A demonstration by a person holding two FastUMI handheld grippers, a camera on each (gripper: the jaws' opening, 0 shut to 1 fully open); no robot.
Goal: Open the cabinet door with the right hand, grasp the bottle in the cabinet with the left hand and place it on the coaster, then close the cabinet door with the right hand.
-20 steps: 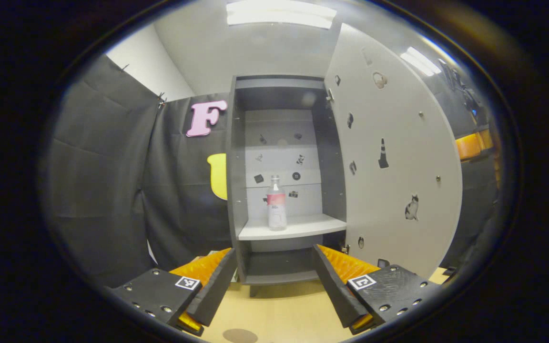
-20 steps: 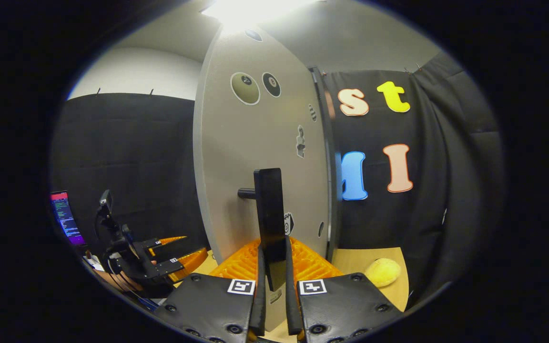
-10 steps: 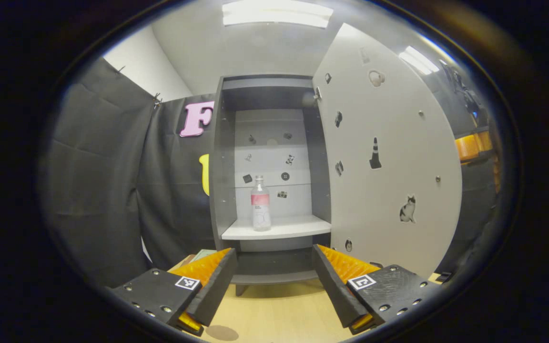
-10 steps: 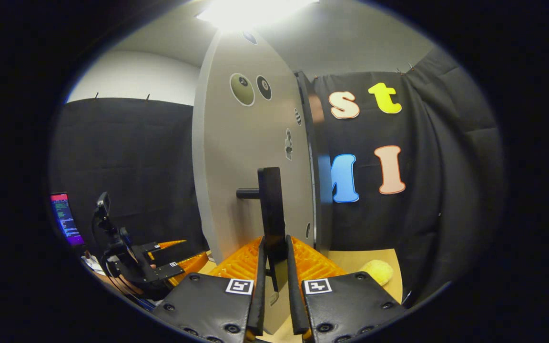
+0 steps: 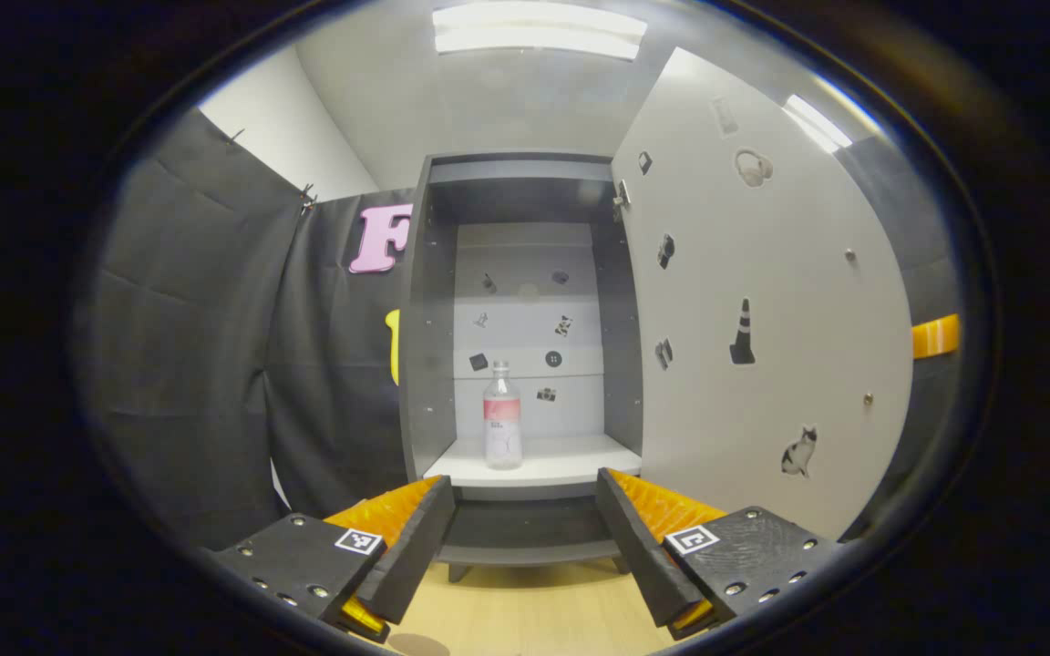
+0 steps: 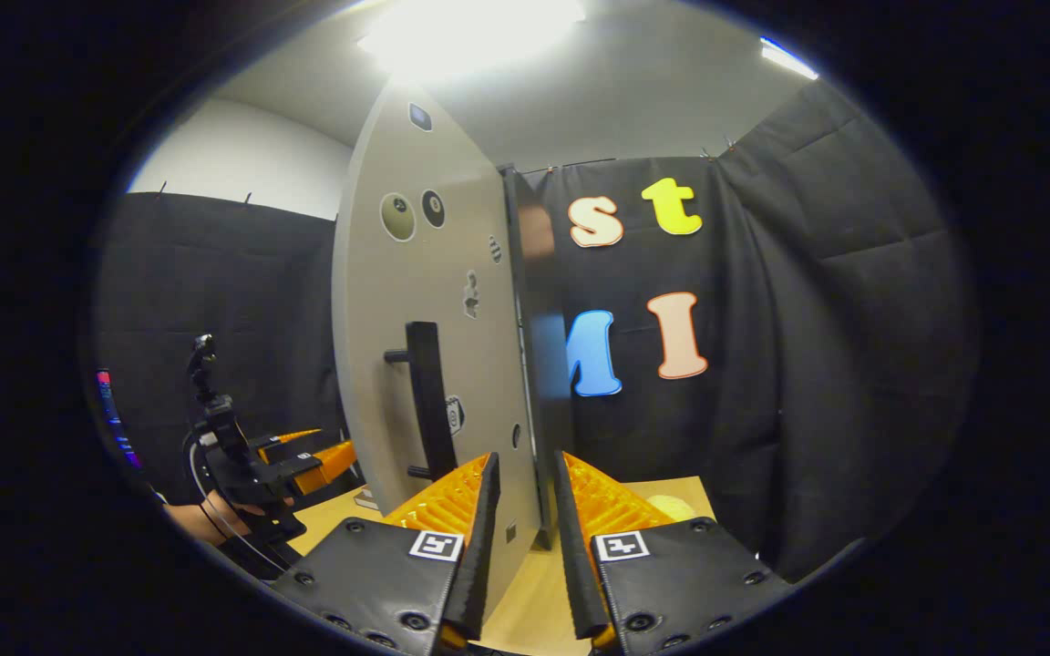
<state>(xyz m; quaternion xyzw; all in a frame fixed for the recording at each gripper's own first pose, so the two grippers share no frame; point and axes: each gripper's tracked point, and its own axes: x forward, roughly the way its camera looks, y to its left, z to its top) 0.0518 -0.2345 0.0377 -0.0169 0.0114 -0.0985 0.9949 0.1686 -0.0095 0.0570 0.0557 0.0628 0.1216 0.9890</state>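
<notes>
The cabinet door (image 5: 762,319) stands swung wide, its handle (image 6: 427,401) free beside my right gripper (image 6: 520,538), whose jaws are slightly parted and hold nothing; the door's edge lies in line with the gap between them, and contact cannot be judged. My left gripper (image 5: 520,538) faces the open cabinet (image 5: 425,364) with jaws wide and empty. The bottle (image 5: 501,416) stands upright on the white shelf (image 5: 571,465), near its front left, well apart from both side walls. The step in hand, by my judgement, is the left reach. To do it well, I advance level with the shelf, centre the bottle between the jaws, and close on its body below the pink label band, keeping clear of the left wall. A coaster cannot be identified with certainty on the tabletop (image 5: 525,610).
</notes>
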